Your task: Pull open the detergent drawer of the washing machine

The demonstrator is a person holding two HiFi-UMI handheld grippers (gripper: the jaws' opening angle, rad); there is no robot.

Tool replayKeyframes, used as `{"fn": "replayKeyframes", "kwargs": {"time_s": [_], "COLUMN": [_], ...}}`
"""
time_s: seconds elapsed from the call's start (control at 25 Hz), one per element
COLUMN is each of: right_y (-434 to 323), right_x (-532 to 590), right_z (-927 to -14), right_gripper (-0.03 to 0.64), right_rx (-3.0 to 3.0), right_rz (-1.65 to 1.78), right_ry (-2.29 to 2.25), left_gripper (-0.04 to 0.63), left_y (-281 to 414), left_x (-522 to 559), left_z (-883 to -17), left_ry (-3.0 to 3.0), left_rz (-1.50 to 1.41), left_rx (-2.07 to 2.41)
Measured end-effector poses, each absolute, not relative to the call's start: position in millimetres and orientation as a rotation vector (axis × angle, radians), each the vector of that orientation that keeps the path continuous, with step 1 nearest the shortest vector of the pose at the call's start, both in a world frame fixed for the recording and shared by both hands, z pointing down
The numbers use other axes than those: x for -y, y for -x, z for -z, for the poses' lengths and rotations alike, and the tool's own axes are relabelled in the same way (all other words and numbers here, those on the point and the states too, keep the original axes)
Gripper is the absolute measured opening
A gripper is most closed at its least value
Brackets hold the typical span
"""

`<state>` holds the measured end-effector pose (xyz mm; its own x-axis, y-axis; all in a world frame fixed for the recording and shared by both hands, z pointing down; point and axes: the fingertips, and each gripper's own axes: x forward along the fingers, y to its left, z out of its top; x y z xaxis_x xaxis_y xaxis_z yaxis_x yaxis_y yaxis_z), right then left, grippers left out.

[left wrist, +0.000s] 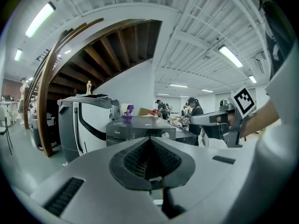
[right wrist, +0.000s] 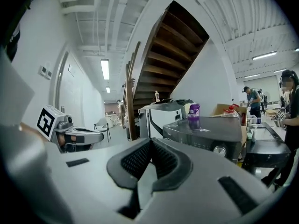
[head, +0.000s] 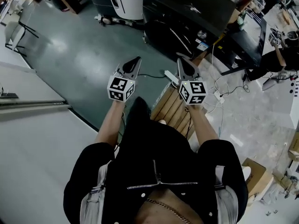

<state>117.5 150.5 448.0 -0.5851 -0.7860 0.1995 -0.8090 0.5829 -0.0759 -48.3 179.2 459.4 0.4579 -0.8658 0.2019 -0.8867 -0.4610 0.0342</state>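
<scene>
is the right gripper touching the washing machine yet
Apart. The right gripper view shows the washing machine well beyond the right gripper, whose jaws are shut on nothing.
</scene>
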Motion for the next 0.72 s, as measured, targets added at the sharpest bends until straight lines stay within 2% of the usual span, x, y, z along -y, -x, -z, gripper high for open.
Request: {"fn": "replayKeyframes", "kwargs": {"time_s": [0.32, 0.72], "right_y": [-69, -69], "right_x": [-108, -70], "right_z": [-387, -383], "right_gripper": [0.006, 0.006], "right_rx": [2.612, 2.57], "right_rz": [-0.227, -0.28], "right_ry": [-1.416, -1.512], "left_gripper": [0.02, 0.02], "left_y": [97, 103], "left_x": [-126, -78], "left_z": [-407, -405], "left_ry": [-2.606, -2.639], "left_rz": [-0.262, -0.3], "left_rx": [1.472, 1.399]}}
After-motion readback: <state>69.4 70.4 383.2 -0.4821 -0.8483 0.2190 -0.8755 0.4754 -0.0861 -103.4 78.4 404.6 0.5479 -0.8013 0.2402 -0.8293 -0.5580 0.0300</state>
